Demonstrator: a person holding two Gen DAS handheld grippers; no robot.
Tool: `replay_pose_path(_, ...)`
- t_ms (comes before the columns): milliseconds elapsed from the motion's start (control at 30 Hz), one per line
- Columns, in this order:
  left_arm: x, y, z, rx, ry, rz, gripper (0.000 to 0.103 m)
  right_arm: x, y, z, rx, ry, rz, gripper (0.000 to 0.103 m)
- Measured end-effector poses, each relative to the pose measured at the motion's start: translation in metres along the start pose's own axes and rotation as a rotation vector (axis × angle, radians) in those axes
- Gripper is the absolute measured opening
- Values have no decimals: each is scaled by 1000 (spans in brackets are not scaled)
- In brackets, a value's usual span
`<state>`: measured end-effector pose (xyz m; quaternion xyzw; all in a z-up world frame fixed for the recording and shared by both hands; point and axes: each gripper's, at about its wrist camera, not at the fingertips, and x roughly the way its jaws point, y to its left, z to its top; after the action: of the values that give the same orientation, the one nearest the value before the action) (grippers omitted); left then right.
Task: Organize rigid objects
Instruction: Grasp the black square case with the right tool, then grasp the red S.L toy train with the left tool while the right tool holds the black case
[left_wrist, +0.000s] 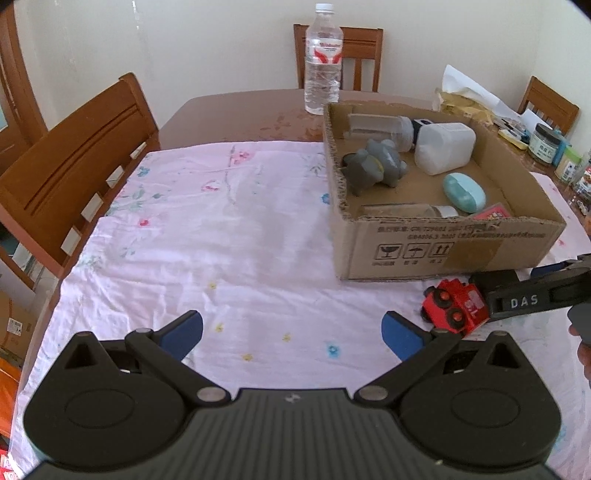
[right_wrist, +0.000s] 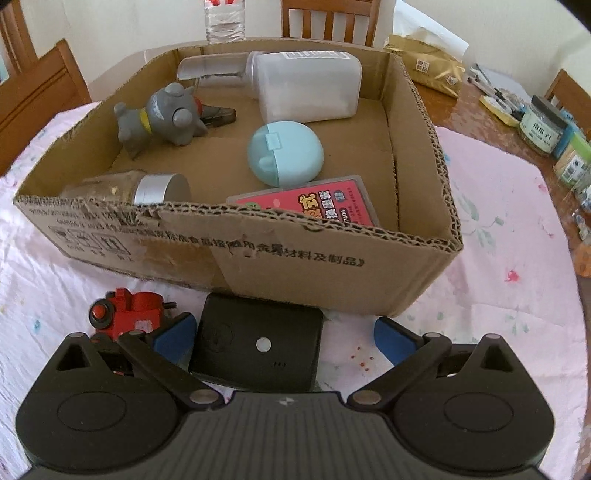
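A cardboard box (right_wrist: 332, 273) stands on the pink cloth and holds a grey toy figure (right_wrist: 166, 114), a white container (right_wrist: 306, 88), a pale blue case (right_wrist: 284, 153), a jar with a silver lid (right_wrist: 147, 190), a clear bottle (right_wrist: 210, 68) and a red card pack (right_wrist: 325, 205). In front of it lie a black box (right_wrist: 258, 347) and a red toy train (right_wrist: 125, 317). My right gripper (right_wrist: 284, 336) is open with the black box between its fingers, against the left pad. My left gripper (left_wrist: 291, 332) is open and empty over bare cloth. The box (left_wrist: 424, 243), the train (left_wrist: 454, 306) and the right gripper (left_wrist: 532, 295) show in the left wrist view.
A water bottle (left_wrist: 322, 62) stands behind the box. Jars and packets (right_wrist: 546, 125) crowd the table's right side, with a gold bag (right_wrist: 432, 66) at the back. Wooden chairs (left_wrist: 74, 177) stand at the left and far sides.
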<state>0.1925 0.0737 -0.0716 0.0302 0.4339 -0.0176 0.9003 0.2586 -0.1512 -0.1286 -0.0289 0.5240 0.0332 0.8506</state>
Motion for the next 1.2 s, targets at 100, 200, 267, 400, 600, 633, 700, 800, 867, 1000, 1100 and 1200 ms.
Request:
replay_pose_path(100,0,-9,2,16,-2,-11,102,-3,-8,-5,1,-1,-20,103)
replay_pose_path(200,1,-18,3,28,0,-27,102,-6,-22,-11,18,5,-28,103)
replay_pose_path(267,3,-25,4,38,6,-42,102,-7,-32,-14,34,10,-17,103)
replay_pose_path(400,7,-40,7,60,11,-66,102,-9,-39,-21,-12,-5,6,103)
replay_pose_path(600,15,-67,11,95,22,-87,102,-15,-44,-35,-68,-59,41,103)
replay_pose_path(633,17,-71,11,96,25,-95,102,-16,-44,-36,-80,-66,48,103)
replay_pose_path(700,22,-78,12,92,33,-112,102,-16,-45,-36,-99,-72,59,103)
replay_pose_path(800,31,-89,14,74,54,-129,102,-18,-46,-38,-128,-82,76,103)
replay_pose_path(867,39,-96,15,63,63,-131,102,-18,-48,-39,-148,-85,89,103)
replay_pose_path(1000,52,-108,15,49,84,-134,102,-20,-50,-43,-163,-96,99,103)
replay_pose_path(1100,60,-112,11,53,103,-102,102,-20,-50,-44,-165,-106,101,103)
replay_pose_path(1200,61,-108,6,59,118,-76,102,-20,-50,-45,-169,-115,103,103)
